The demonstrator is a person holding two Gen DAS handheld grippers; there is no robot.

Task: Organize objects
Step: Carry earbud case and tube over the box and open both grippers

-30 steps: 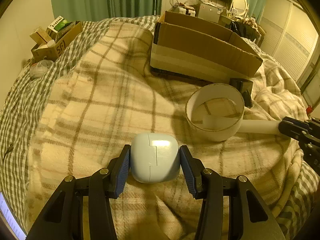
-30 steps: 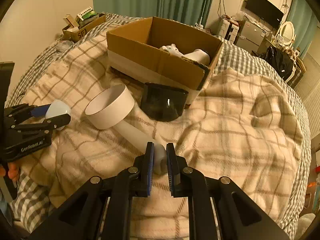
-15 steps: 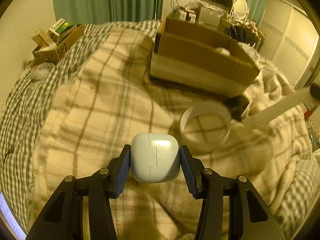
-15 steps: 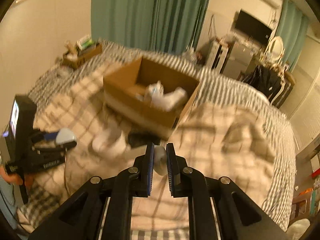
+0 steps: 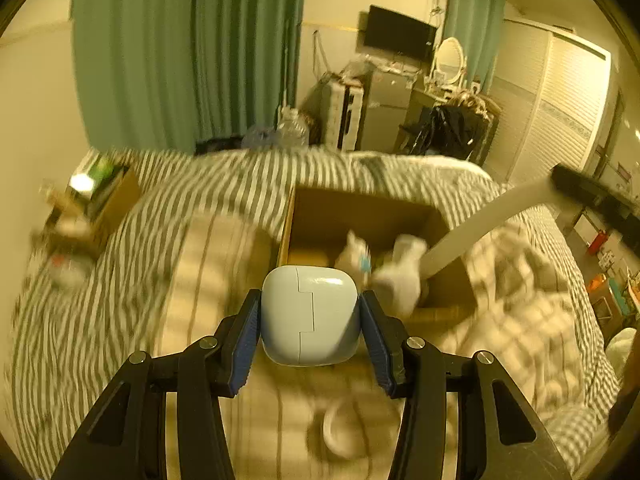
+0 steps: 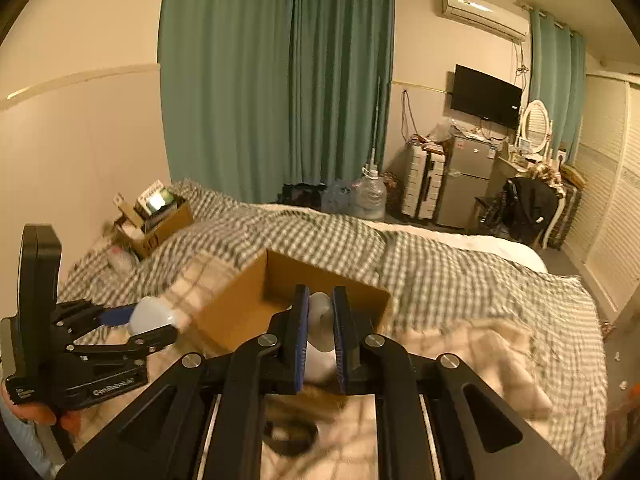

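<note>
Box (image 5: pixel 360 216) sat ahead of both tongs, open top, blurred white items already inside. Left tongs (image 5: pixel 308 326) were clamped on a pale blue case (image 5: pixel 308 314), pads on its two sides, held in the air just short of the box's near wall. Right tongs (image 6: pixel 320 334) were pinched narrow on a white handle (image 6: pixel 322 320); in the left view that handle (image 5: pixel 472 232) slanted down into the box, its far end hidden behind the near wall. Judgement: both loads needed to clear the rim before release. Left should carry forward until the case was over the opening, then drop low. Right should lower first, so the long handle wouldn't tip out.
</note>
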